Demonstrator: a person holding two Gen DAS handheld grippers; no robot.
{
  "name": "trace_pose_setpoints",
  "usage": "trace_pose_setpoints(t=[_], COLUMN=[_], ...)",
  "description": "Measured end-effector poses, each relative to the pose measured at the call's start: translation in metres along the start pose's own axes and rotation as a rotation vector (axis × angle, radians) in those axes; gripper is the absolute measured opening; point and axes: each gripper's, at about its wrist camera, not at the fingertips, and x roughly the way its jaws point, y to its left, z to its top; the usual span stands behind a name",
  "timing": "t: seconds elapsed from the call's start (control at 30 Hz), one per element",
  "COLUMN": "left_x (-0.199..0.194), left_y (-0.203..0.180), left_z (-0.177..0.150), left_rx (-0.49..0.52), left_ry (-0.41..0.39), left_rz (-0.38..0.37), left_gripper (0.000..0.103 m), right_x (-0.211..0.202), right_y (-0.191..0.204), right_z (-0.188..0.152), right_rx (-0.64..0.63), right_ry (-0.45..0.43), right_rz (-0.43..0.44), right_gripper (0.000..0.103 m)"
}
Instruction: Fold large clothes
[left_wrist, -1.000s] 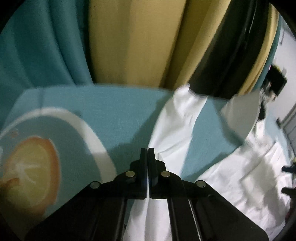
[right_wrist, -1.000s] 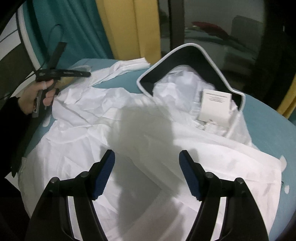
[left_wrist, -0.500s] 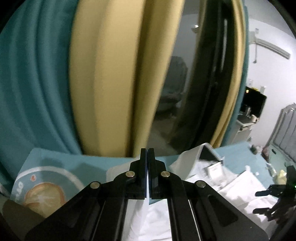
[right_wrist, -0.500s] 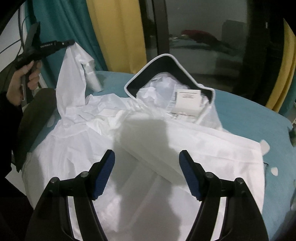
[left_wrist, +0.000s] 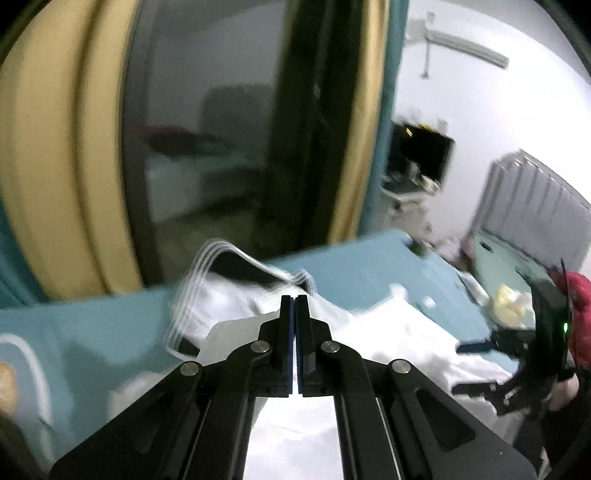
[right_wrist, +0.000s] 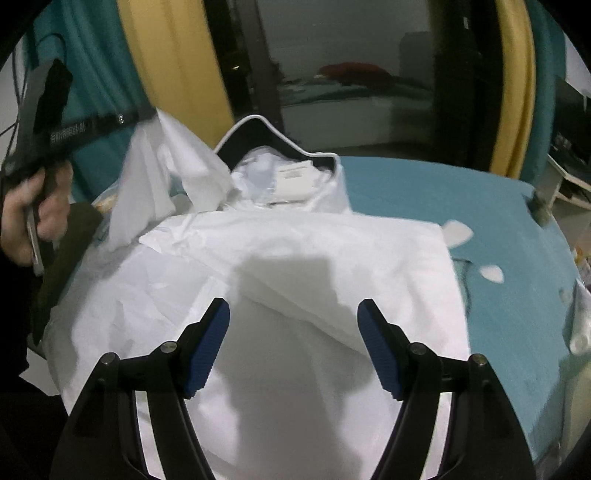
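Observation:
A large white garment (right_wrist: 295, 240) lies spread on the teal bed, its dark white-piped collar (right_wrist: 255, 125) and label (right_wrist: 295, 177) at the far end. My left gripper (right_wrist: 147, 112) is shut on the garment's sleeve (right_wrist: 147, 177) and holds it lifted at the upper left, beside the collar. In the left wrist view the left gripper (left_wrist: 295, 299) has its jaws pressed together, with white cloth (left_wrist: 295, 424) hanging below them. My right gripper (right_wrist: 293, 306) stands open just above the garment's middle, nothing between its fingers. The right gripper (left_wrist: 465, 367) also shows at the left wrist view's right edge.
The teal bed cover (right_wrist: 424, 192) stretches to the right of the garment. Behind the bed hang yellow curtains (right_wrist: 166, 62) and a dark glass door (right_wrist: 351, 74). A person's hand (right_wrist: 40, 206) grips the left tool. A dark olive cloth (right_wrist: 70, 251) lies at the bed's left edge.
The left gripper has risen and swung right with the white sleeve, lifting it off the bed toward the collar. The right gripper drifted sideways over the garment, still open.

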Motion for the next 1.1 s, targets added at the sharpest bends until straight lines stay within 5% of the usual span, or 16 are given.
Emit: trace_pose_setpoints(t=[0.1, 0.2, 0.27, 0.3, 0.43, 0.63, 0.97, 1.03, 1.07, 1.1], left_x=[0.032, 0.06, 0.064, 0.062, 0.033, -0.012, -0.004, -0.002, 0.001, 0.0], left_y=[-0.023, -0.043, -0.045, -0.043, -0.012, 0.066, 0.134, 0.136, 0.136, 0.137], left_z=[-0.027, -0.058, -0.073, -0.079, -0.088, -0.091, -0.129, -0.136, -0.139, -0.14], left_rx=[-0.009, 0.036, 0.054, 0.061, 0.015, -0.093, -0.222, -0.225, -0.229, -0.229], left_ry=[0.102, 0.284, 0.339, 0.351, 0.34, 0.282, 0.333, 0.349, 0.346, 0.333], left_rz=[-0.076, -0.154, -0.179, -0.181, -0.158, -0.01, 0.058, 0.079, 0.073, 0.063], left_gripper=[0.001, 0.007, 0.032, 0.036, 0.036, 0.037, 0.037, 0.037, 0.037, 0.037], right_x=[-0.007, -0.011, -0.011, -0.008, 0.004, 0.032, 0.143, 0.167, 0.176, 0.177], right_y=[-0.011, -0.021, -0.028, -0.03, -0.033, -0.007, 0.047, 0.052, 0.055, 0.057], right_z=[-0.01, -0.017, -0.022, -0.023, -0.021, 0.018, 0.09, 0.085, 0.081, 0.079], right_rx=[0.02, 0.038, 0.05, 0.058, 0.063, -0.025, -0.139, -0.149, -0.168, -0.193], right_ry=[0.0, 0.003, 0.011, 0.018, 0.045, 0.038, 0.139, 0.195, 0.221, 0.212], right_rz=[-0.017, -0.023, -0.018, -0.019, 0.0, 0.067, 0.107, 0.138, 0.152, 0.126], right_gripper=[0.072, 0.072, 0.072, 0.072, 0.072, 0.072, 0.072, 0.063, 0.04, 0.029])
